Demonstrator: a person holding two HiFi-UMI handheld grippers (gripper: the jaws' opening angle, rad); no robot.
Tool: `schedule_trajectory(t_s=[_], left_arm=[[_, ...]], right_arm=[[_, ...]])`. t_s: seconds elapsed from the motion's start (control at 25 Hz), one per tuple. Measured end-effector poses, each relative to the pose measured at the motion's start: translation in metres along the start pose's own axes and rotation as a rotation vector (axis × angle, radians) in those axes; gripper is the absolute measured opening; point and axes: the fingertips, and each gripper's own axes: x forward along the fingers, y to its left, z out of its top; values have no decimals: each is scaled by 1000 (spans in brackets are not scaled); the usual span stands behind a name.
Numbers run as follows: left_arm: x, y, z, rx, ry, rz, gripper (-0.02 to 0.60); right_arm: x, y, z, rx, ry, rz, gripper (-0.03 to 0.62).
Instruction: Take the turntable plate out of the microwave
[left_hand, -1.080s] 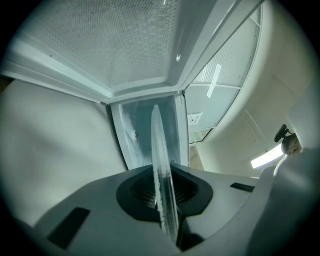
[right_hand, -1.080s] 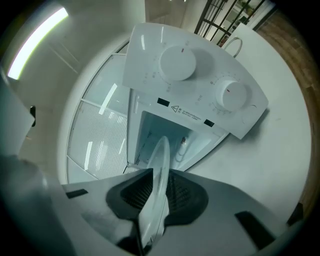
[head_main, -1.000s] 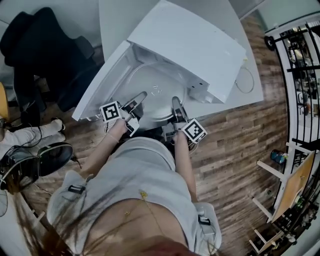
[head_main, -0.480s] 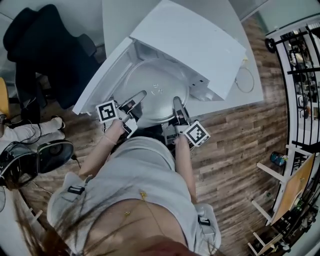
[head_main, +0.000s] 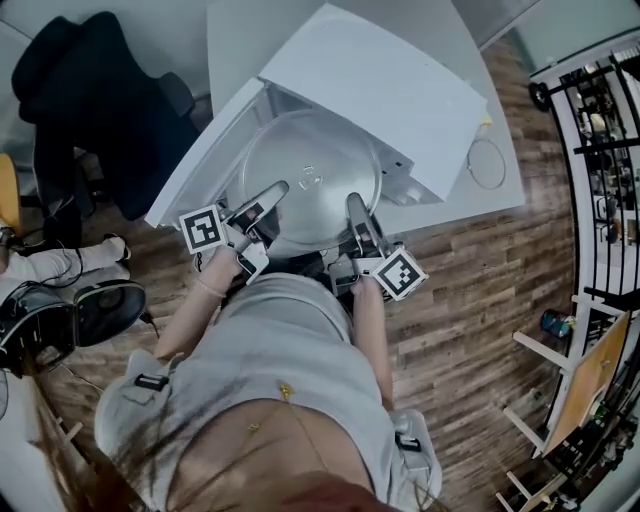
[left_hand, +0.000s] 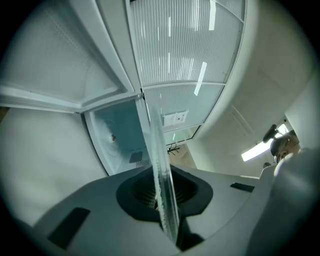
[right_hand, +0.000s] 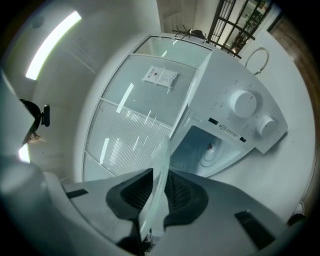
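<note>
A round glass turntable plate (head_main: 312, 178) is held up in front of the open white microwave (head_main: 385, 85), out of its cavity and lying flat. My left gripper (head_main: 272, 192) is shut on the plate's near-left rim and my right gripper (head_main: 354, 205) on its near-right rim. In the left gripper view the plate (left_hand: 162, 170) shows edge-on, pinched between the dark pads (left_hand: 140, 192). The right gripper view shows the plate's edge (right_hand: 157, 175) clamped the same way, with the empty microwave cavity (right_hand: 205, 150) beyond.
The microwave door (head_main: 200, 150) hangs open at the left. The microwave stands on a white table (head_main: 480, 190) with a cable loop (head_main: 488, 160). A dark chair with a jacket (head_main: 90, 110) stands at the left. A metal rack (head_main: 610, 150) lines the right wall.
Both grippers have risen together with the plate. The plate has come up out of the cavity and now looks larger, covering the opening.
</note>
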Motion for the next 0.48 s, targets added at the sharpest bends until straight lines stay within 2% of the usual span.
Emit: schedule_trajectory(t_s=[0.28,0.48], left_arm=[[29,-7,9,13,31,23,48],[56,-9,13,-20,48,14,49]], right_arm=[[6,-4,28,-4,-29,-4,72],[10,-11,53,-20,-52,-19,72]])
